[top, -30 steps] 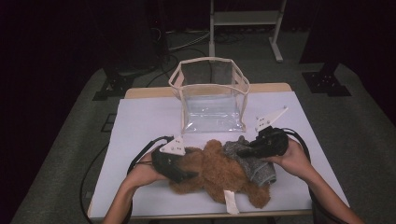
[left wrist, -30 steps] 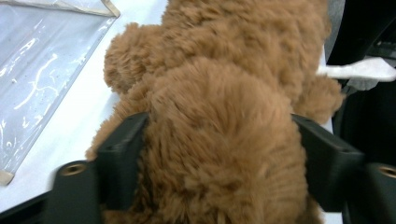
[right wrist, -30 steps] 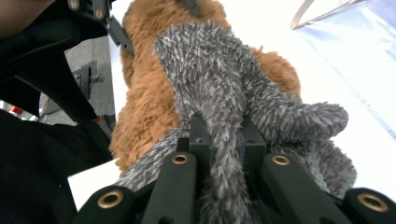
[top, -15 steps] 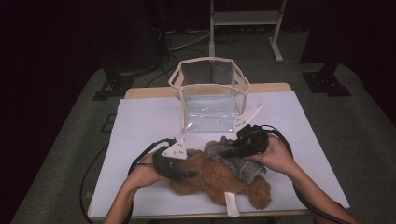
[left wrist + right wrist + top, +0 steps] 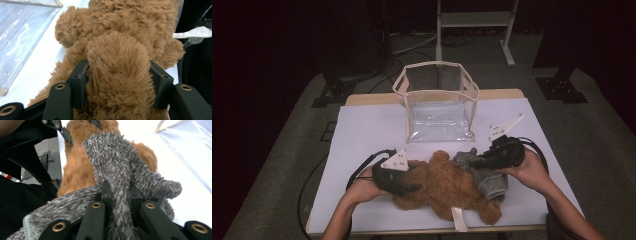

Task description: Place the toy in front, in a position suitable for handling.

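Two hand-held grippers hold one plush bear and its grey garment

Both tools are at the near part of the worktop (image 5: 362, 130), which has a white cover. The brown teddy bear (image 5: 447, 187) lies on this cover, near the front edge, between the two hands of the person. A white label (image 5: 458, 220) comes out from under the bear toward the front edge.

The left hand-held gripper (image 5: 412, 186) comes from the left side. In the left gripper view its two black jaws stand on each side of a round, furry part of the bear (image 5: 117, 75) and press into the fur, so it is pinching the bear.

The right hand-held gripper (image 5: 474, 162) comes from the right side. In the right gripper view its jaws are close together on a narrow fold of the grey fuzzy garment (image 5: 120, 177), so it is pinching this fabric. The garment (image 5: 484, 175) lies over the right part of the bear, and one grey piece stands up from it, above the brown fur.

Behind the bear, toward the middle of the worktop, stands a clear plastic bag (image 5: 439, 107) with a beige rim. Its mouth is open upward. The bag is near the bear, but I cannot tell if they touch.
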Demonstrator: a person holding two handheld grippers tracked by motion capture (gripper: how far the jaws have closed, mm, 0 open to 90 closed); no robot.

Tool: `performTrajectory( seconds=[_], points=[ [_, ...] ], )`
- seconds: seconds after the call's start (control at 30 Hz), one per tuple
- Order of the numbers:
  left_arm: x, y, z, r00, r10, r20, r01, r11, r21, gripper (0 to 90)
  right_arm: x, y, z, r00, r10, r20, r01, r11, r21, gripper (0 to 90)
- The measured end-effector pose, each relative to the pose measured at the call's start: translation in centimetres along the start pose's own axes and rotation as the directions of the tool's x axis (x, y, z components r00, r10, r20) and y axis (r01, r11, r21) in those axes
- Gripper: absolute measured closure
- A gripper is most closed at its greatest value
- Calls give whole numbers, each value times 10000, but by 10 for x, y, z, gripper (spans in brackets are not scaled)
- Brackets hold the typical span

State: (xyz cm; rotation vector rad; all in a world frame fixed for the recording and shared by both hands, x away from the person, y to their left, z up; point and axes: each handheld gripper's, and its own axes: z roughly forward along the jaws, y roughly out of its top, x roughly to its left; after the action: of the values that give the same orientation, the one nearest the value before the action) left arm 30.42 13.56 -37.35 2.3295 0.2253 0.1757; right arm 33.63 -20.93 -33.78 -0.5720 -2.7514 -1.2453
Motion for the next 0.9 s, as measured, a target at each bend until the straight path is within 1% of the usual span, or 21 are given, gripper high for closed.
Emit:
performTrajectory(
  seconds=[0.07,0.1,0.13,0.2,0.3,0.33,0.5,0.57,0.63,0.67,0.7,0.73,0.8,0.9],
  points=[
    [1,0,0,10000,5,13,-5,10000,27,424,-1,-9,-6,9999,146,57,-146,9999,-13,797],
    [2,1,0,10000,93,9,-93,9999,91,423,-3,-14,-9,9998,209,58,-209,9998,-26,796],
    [2,1,0,10000,62,11,-62,10000,60,422,-3,-18,-11,9994,353,14,-353,9993,-83,796],
    [2,3,1,10000,83,16,-84,9999,115,418,-4,-21,-11,9991,402,-95,-404,9990,-212,796],
    [3,5,2,10000,95,-11,-95,9997,217,412,-2,-17,-8,9990,283,-335,-295,9989,-354,796],
    [3,6,2,10000,41,-27,-40,9997,220,411,-1,-15,-7,9989,255,-404,-271,9989,-393,796],
    [5,6,4,9999,-37,-101,39,9997,259,414,11,4,4,9970,-271,-729,237,9986,-471,796],
    [5,4,2,9999,-105,-126,108,9996,249,419,16,7,7,9969,-438,-651,412,9983,-405,796],
    [6,2,0,9998,-163,-110,165,9997,178,420,16,6,7,9970,-436,-644,408,9982,-441,796],
    [6,0,-1,9995,-281,-108,282,9995,101,423,13,0,4,9976,-306,-621,265,9975,-659,796],
    [5,-2,-1,9993,-363,-133,363,9993,40,423,12,-3,3,9979,-215,-609,174,9975,-679,796],
    [5,-3,-2,9993,-339,-128,340,9994,56,423,10,-7,1,9982,-147,-579,104,9972,-747,796],
    [5,-5,-3,9989,-437,-149,436,9990,-27,421,7,-16,-2,9984,89,-560,-134,9966,-809,796],
    [4,-5,-3,9991,-425,-94,425,9991,-79,421,5,-27,-6,9977,336,-591,-382,9962,-785,795]
  ],
)
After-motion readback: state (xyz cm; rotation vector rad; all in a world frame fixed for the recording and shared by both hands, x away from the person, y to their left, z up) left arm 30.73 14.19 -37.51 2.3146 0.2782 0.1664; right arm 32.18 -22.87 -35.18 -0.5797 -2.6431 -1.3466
